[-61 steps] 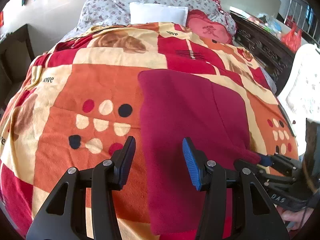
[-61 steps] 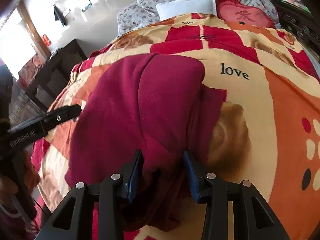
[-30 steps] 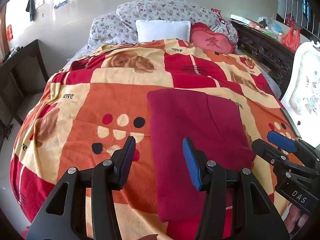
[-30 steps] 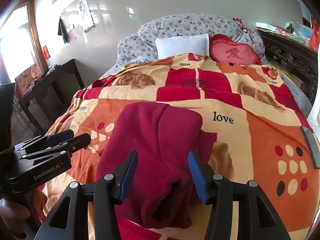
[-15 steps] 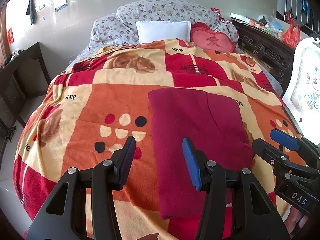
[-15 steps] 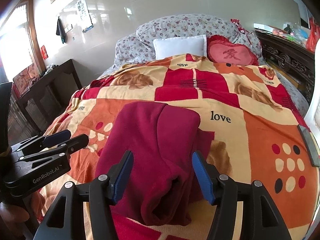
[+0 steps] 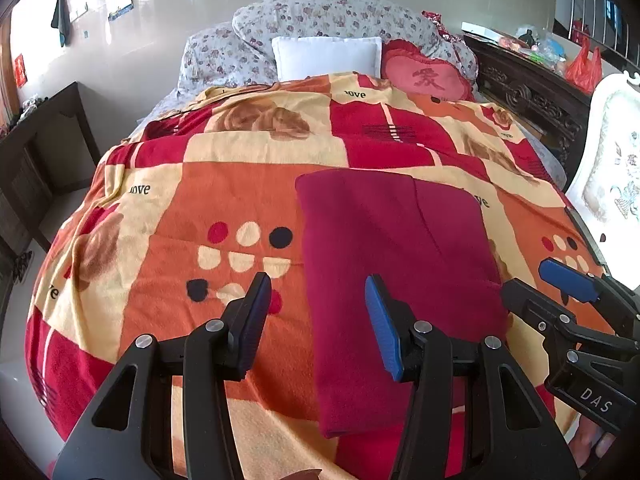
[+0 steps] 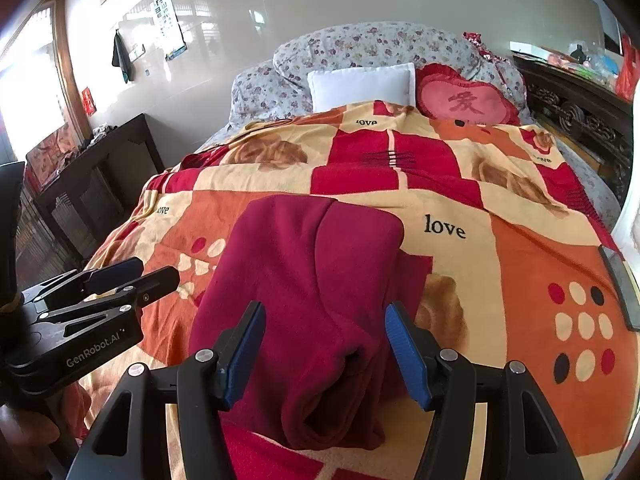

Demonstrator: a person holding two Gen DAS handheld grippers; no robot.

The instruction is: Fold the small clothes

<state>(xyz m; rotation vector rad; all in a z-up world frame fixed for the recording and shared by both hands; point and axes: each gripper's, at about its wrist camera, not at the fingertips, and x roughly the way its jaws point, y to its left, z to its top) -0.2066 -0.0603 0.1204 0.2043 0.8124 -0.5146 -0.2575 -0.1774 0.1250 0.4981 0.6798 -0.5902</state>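
A dark red garment (image 7: 396, 264) lies folded in a long rectangle on the patterned bed blanket (image 7: 224, 200); in the right wrist view (image 8: 316, 288) its near end is thick and rolled. My left gripper (image 7: 318, 316) is open and empty, raised above the garment's left edge. My right gripper (image 8: 326, 350) is open and empty, raised above the garment's near end. The right gripper also shows at the right of the left wrist view (image 7: 560, 300), and the left gripper at the left of the right wrist view (image 8: 120, 280).
Pillows lie at the head of the bed: a white one (image 7: 326, 58), a red heart cushion (image 7: 426, 78) and floral ones (image 7: 320, 16). A dark wooden cabinet (image 8: 92, 192) stands left of the bed, a carved dark sideboard (image 7: 528, 92) and a white chair (image 7: 612, 184) to the right.
My right gripper let go of the garment's end and opened. Both grippers drew back and up from the bed; the garment stays folded in place.
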